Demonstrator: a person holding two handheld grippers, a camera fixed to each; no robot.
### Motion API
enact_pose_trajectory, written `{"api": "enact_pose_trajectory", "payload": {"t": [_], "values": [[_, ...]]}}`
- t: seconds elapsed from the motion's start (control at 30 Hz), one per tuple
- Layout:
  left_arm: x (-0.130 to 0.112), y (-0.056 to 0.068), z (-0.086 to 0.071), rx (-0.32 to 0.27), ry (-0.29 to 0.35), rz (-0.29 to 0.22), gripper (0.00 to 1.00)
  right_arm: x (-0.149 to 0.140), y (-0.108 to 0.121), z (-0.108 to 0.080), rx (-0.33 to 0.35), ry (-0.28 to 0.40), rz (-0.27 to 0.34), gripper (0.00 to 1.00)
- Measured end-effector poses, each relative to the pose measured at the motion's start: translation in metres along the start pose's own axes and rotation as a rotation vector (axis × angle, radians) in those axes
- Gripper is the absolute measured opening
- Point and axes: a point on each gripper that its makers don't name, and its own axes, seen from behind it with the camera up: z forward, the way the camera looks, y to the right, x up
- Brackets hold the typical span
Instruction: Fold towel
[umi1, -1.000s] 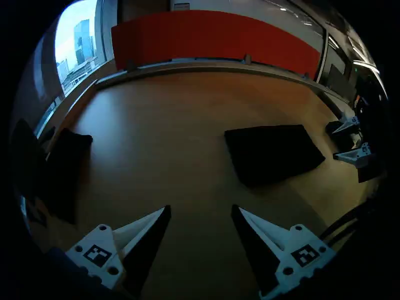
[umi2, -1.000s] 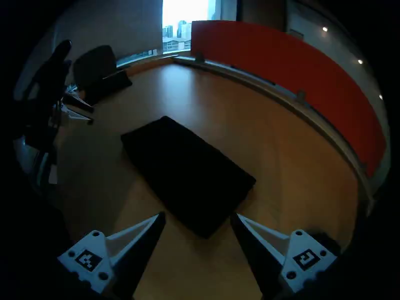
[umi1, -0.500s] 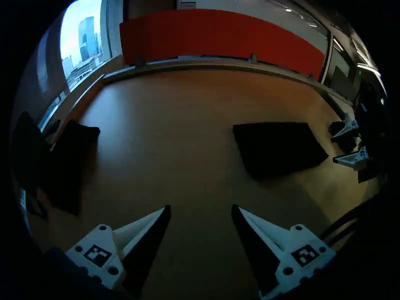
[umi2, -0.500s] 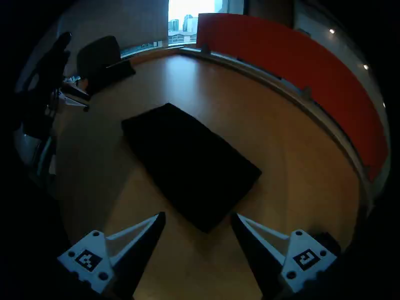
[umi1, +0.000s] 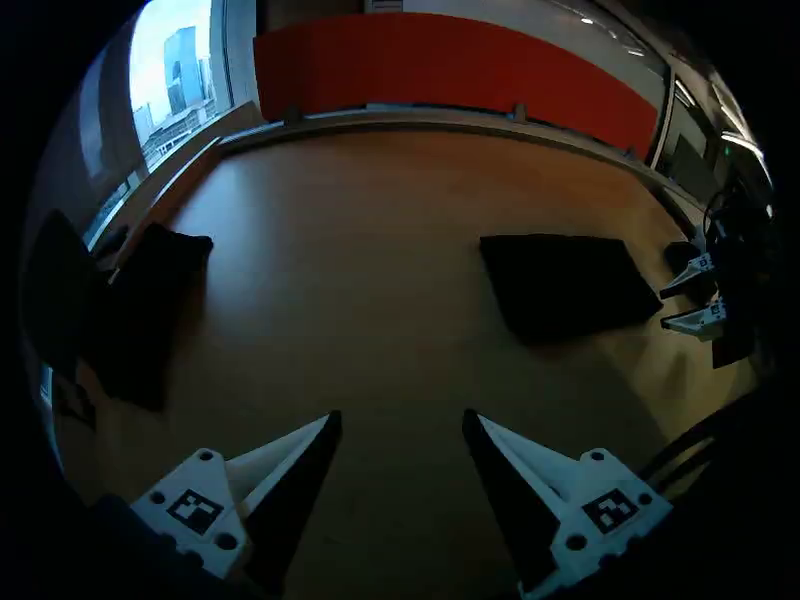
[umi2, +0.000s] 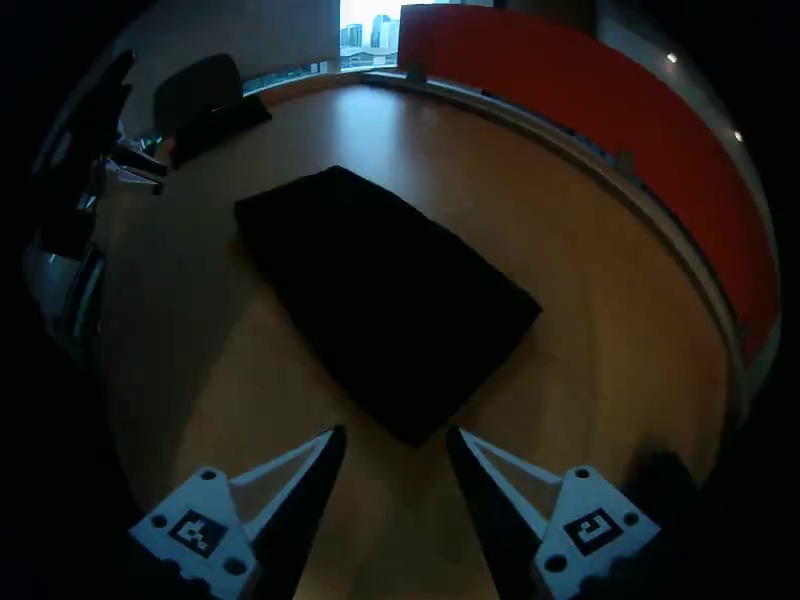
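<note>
A black towel (umi2: 380, 290) lies flat on the wooden table (umi2: 600, 330), folded into a rectangle. My right gripper (umi2: 395, 435) is open just above the towel's near corner, which points into the gap between the fingers without touching them. In the left gripper view the same towel (umi1: 565, 283) lies far off to the right, and my left gripper (umi1: 400, 420) hovers open over bare wood with nothing between its fingers. The right gripper's white fingertips (umi1: 690, 320) show beside the towel's right edge. The left gripper (umi2: 135, 168) appears at the far left of the right gripper view.
A second dark cloth (umi1: 150, 295) lies near the table's left edge, seen also as a dark cloth (umi2: 215, 118) at the back. A red partition (umi1: 450, 60) runs along the far edge, with a window (umi1: 175, 75) at its left. Dark equipment (umi1: 735, 230) stands at the right.
The right gripper has come closer to the towel's near corner, and its fingers have narrowed slightly. The left gripper has shifted, so the towel sits smaller and farther right in its view.
</note>
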Motion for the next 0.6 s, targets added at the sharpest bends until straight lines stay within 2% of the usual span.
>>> {"api": "enact_pose_trajectory", "payload": {"t": [0.23, 0.3, 0.37, 0.43, 0.6], "values": [[-0.001, -0.0027, -0.001, 0.002, 0.0, -0.005, 0.89, 0.0, 0.0016, 0.002, 0.008, -0.007, -0.012, 0.68], [-0.0014, -0.0035, -0.0009, 0.003, 0.0, -0.005, 0.89, -0.0009, 0.0021, 0.0023, 0.009, -0.012, -0.015, 0.63], [-0.0019, -0.004, -0.001, 0.004, -0.001, -0.005, 0.89, -0.0023, 0.0027, 0.0026, 0.01, -0.017, -0.017, 0.62], [-0.0026, -0.0041, -0.0013, 0.003, -0.001, -0.007, 0.9, -0.0033, 0.0032, 0.003, 0.012, -0.022, -0.018, 0.53], [-0.0041, -0.0048, -0.0016, 0.002, -0.004, -0.008, 0.89, -0.0028, 0.0049, 0.0032, 0.013, -0.022, -0.022, 0.38]]}}
